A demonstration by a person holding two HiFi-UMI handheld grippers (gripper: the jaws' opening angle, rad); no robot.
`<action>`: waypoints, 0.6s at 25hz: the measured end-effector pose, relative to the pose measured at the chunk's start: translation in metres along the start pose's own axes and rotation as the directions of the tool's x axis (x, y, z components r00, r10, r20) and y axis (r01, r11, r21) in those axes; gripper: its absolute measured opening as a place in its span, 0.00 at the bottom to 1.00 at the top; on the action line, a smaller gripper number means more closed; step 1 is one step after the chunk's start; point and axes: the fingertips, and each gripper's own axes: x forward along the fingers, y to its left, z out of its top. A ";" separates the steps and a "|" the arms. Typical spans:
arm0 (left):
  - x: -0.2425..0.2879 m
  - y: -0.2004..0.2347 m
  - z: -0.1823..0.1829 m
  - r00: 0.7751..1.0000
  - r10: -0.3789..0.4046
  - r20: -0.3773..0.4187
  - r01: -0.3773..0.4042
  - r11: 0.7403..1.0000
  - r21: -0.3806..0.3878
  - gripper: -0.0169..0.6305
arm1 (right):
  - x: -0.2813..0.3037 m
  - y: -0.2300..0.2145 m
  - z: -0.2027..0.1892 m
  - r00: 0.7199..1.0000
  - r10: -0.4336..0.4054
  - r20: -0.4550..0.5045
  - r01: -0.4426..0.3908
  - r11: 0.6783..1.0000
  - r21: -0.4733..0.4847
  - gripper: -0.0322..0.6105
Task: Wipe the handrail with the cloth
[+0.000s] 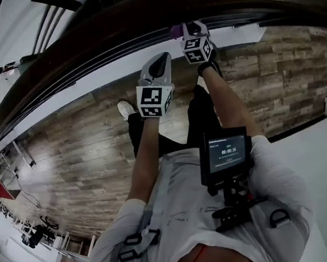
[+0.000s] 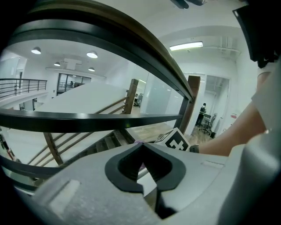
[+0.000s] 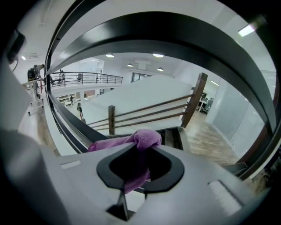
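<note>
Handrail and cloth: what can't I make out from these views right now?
- Head view: where the cloth meets the handrail; the right hand-held gripper covers it.
- Right gripper view: rail surface under the bunched cloth.
- Head view: both handrail ends, cut off by frame edges.
- All views: which stretches are wiped; rail too dark.

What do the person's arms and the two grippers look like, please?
Both the left gripper and the right gripper are pale grey plastic shells whose fingers are lined in black. Each carries a white cube printed with black square markers. The arms are bare below short white sleeves, and a dark band circles the right wrist.
</note>
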 end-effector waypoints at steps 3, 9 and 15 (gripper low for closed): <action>0.035 -0.037 -0.004 0.999 -0.038 -0.010 0.038 0.999 0.013 0.03 | -0.007 -0.058 -0.024 0.999 -0.049 -0.002 0.049 0.998 0.030 0.12; 0.077 -0.089 -0.006 0.994 -0.111 -0.022 0.112 0.993 0.030 0.03 | -0.023 -0.154 -0.055 0.987 -0.159 -0.016 0.160 0.985 0.071 0.12; 0.118 -0.131 -0.008 0.987 -0.158 -0.030 0.159 0.986 0.050 0.03 | -0.041 -0.249 -0.089 0.962 -0.271 -0.027 0.273 0.955 0.115 0.12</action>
